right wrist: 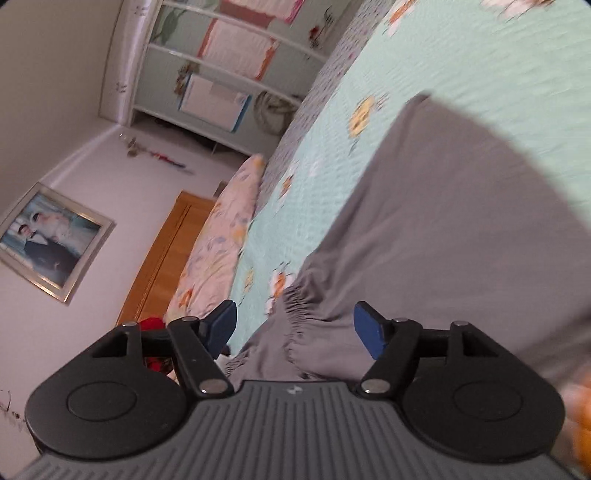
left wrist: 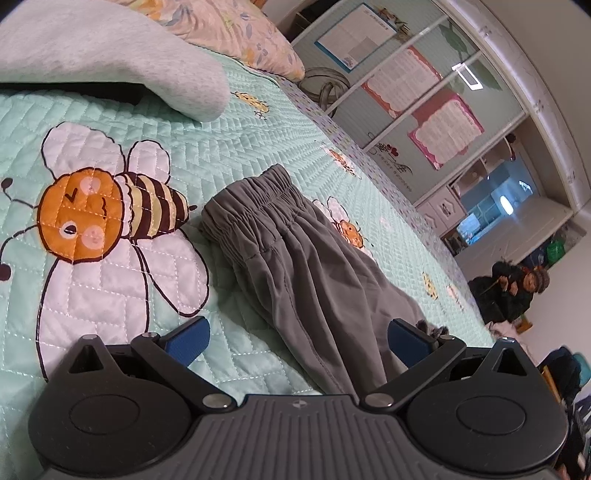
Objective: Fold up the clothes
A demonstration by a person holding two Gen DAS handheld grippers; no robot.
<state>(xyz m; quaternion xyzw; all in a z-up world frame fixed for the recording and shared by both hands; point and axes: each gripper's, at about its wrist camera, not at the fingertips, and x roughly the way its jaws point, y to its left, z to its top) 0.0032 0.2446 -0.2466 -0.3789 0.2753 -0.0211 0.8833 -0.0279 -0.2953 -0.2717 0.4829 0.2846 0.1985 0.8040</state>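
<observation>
Grey trousers (left wrist: 303, 266) lie on the bed, folded lengthwise into one long, narrow strip of thin, wrinkled fabric, with the gathered elastic waistband (left wrist: 255, 199) at the far end in the left wrist view. The near end runs under the left tongs (left wrist: 298, 341) and is cut off by their body, so I can't see where the hem finishes. Under it all there's one mint-green quilted bedspread (left wrist: 229, 147), stitched in a zigzag pattern and dotted with cartoon bees; the big bee (left wrist: 99, 218) beside the waistband is orange-faced with brown and yellow stripes. One pale fleecy blanket (left wrist: 110, 59) is bunched at the top left, and something dark beneath it is hard to make out. One floral pillow (left wrist: 236, 33) sits behind that, partly out of frame.

Over in the right wrist view it's blurry. The trousers (right wrist: 443, 206) fill the right half as a smooth grey sheet, the puckered waistband (right wrist: 291, 314) right between the blue pads. The right tongs (right wrist: 294, 325) stand apart, clamped on nothing. The left tongs are spread wide too, pads either side of the cloth, not pinching it. A scrap of frayed grey stuff (left wrist: 434, 328) pokes out by the left tongs' right pad; I can't tell what it is.
</observation>
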